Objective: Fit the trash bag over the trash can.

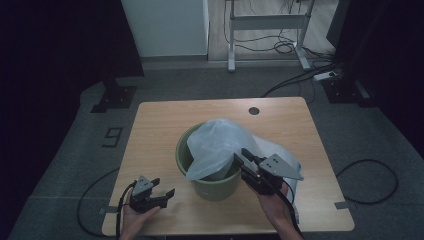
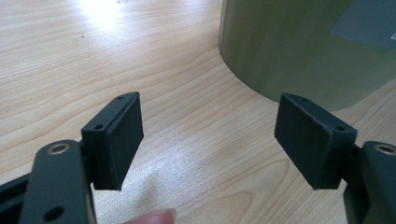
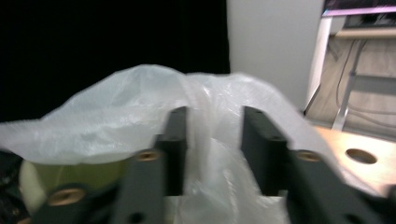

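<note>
A green bucket [image 1: 212, 187] stands near the middle of the wooden table [image 1: 160, 125]. A translucent plastic bag [image 1: 220, 142] billows out of it and drapes over its right side. My right gripper [image 1: 242, 154] is at the bucket's right rim, open, with a fold of the bag [image 3: 121, 112] between its jaws in the blurred right gripper view [image 3: 214, 140]. My left gripper [image 1: 165, 186] rests low at the table's front left. It is open [image 2: 208, 135] with nothing between the jaws, and the bucket wall [image 2: 299, 46] is just ahead of it.
A round cable hole [image 1: 254, 110] sits near the table's far edge. Beyond the table are a white cabinet [image 1: 167, 25], a desk frame [image 1: 270, 22], a black stand base [image 1: 114, 97] and cables on the floor.
</note>
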Demonstrator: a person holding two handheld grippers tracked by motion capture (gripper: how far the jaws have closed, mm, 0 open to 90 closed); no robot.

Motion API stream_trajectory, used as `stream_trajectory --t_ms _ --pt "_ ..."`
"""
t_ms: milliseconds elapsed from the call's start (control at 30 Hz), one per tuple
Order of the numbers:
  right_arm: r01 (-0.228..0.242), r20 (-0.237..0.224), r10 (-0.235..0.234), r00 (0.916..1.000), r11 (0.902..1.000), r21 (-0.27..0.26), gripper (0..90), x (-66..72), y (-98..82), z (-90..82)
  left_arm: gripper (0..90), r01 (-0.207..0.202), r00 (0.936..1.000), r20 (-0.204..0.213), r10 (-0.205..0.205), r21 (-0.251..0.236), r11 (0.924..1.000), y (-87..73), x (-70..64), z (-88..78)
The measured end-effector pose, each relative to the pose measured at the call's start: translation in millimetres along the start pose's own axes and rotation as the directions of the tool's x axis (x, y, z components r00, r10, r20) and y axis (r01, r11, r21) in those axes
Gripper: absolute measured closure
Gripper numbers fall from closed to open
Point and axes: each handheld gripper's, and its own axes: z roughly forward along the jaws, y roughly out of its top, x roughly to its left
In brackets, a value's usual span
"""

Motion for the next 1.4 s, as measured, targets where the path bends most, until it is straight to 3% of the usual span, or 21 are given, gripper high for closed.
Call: stream_trajectory --t_ms 133,233,267,433,533,567,600,633,700,767,833,867,933,1033,1100,1133,1267,1400 --pt "-0.019 0.049 0.022 0.9986 0.9979 -0.062 37.6 -2.5 -4.2 -23.2 23.2 0.001 1.0 0.001 -0.001 0.002 1.0 -0.2 -0.1 0.5" --pt "-0.038 0.09 0.045 0.9949 0.9966 -0.073 29.7 -4.2 -15.9 -44.9 23.3 0.004 1.0 0.004 -0.004 0.0 1.0 0.0 -0.7 0.9" --pt "-0.038 0.09 0.045 0.9949 0.9966 -0.073 29.7 -4.2 -15.9 -44.9 23.3 0.003 1.0 0.005 -0.003 0.001 1.0 0.1 -1.3 1.0" --pt "0.0 0.13 0.004 0.9915 0.9996 -0.029 23.1 1.5 -39.6 -60.9 23.3 0.0 1.0 0.008 0.0 0.0 1.0 0.5 -2.5 1.4" --pt "0.009 0.173 -0.012 0.9848 0.9998 0.018 19.7 -1.9 -56.6 -58.9 23.3 0.0 1.0 0.007 0.0 0.0 1.0 0.5 -2.5 1.1" --pt "0.007 0.206 -0.016 0.9784 0.999 0.043 18.8 -5.6 -65.2 -55.6 23.3 0.002 1.0 0.007 -0.002 0.0 1.0 0.3 -2.1 1.0" --pt "0.007 0.206 -0.016 0.9784 0.999 0.043 18.8 -5.6 -65.2 -55.6 23.3 0.002 1.0 0.007 -0.002 0.0 1.0 0.3 -2.1 1.0" --pt "0.015 0.239 -0.028 0.9706 0.9983 0.056 18.7 -7.8 -71.1 -52.4 23.3 0.003 1.0 0.007 -0.003 0.0 1.0 0.2 -2.0 1.2" --pt "0.02 0.253 -0.036 0.9669 0.9975 0.067 19.2 -8.6 -73.4 -50.5 23.3 0.004 1.0 0.007 -0.004 0.001 1.0 0.0 -1.8 1.5" --pt "0.027 0.302 -0.053 0.9518 0.9958 0.088 25.6 -9.3 -76.7 -47.6 23.3 0.003 1.0 0.008 -0.003 0.002 1.0 0.0 -1.7 1.7" --pt "0.04 0.345 -0.071 0.9359 0.9947 0.095 37.5 -10.7 -77.8 -47.4 23.3 0.004 1.0 0.008 -0.004 0.001 1.0 -0.1 -1.7 1.6" --pt "0.051 0.365 -0.082 0.9273 0.9942 0.095 48.0 -12.3 -77.5 -48.4 23.4 0.004 1.0 0.008 -0.004 0.0 1.0 -0.1 -1.7 1.5" --pt "0.058 0.365 -0.086 0.927 0.9945 0.087 61.5 -16.4 -75.9 -51.3 23.4 0.005 1.0 0.009 -0.005 -0.001 1.0 -0.1 -1.6 1.1" --pt "0.094 0.406 -0.096 0.9091 0.9953 0.023 79.6 -25.2 -69.6 -60.7 23.4 0.006 0.9999 0.009 -0.006 -0.002 1.0 -0.2 -1.5 1.1" --pt "0.056 0.427 -0.033 0.9039 0.9976 -0.042 86.4 -39.3 -56.4 -70.8 23.4 0.007 0.9999 0.009 -0.007 0.0 1.0 -0.2 -1.7 1.7" --pt "0.056 0.427 -0.033 0.9039 0.9976 -0.042 86.4 -39.3 -56.4 -70.8 23.4 0.005 0.9999 0.009 -0.005 0.001 1.0 -0.2 -1.8 2.0" --pt "0.064 0.448 0.005 0.894 0.9881 -0.14 87.8 -50.4 -27.8 -84.8 23.4 0.004 0.9999 0.01 -0.004 0.003 1.0 -0.1 -2.2 2.9" --pt "0.111 0.43 -0.011 0.9027 0.9715 -0.209 87.7 -49.6 -2.3 -90.9 23.4 0.004 0.9999 0.011 -0.004 0.002 1.0 0.0 -2.5 2.8"
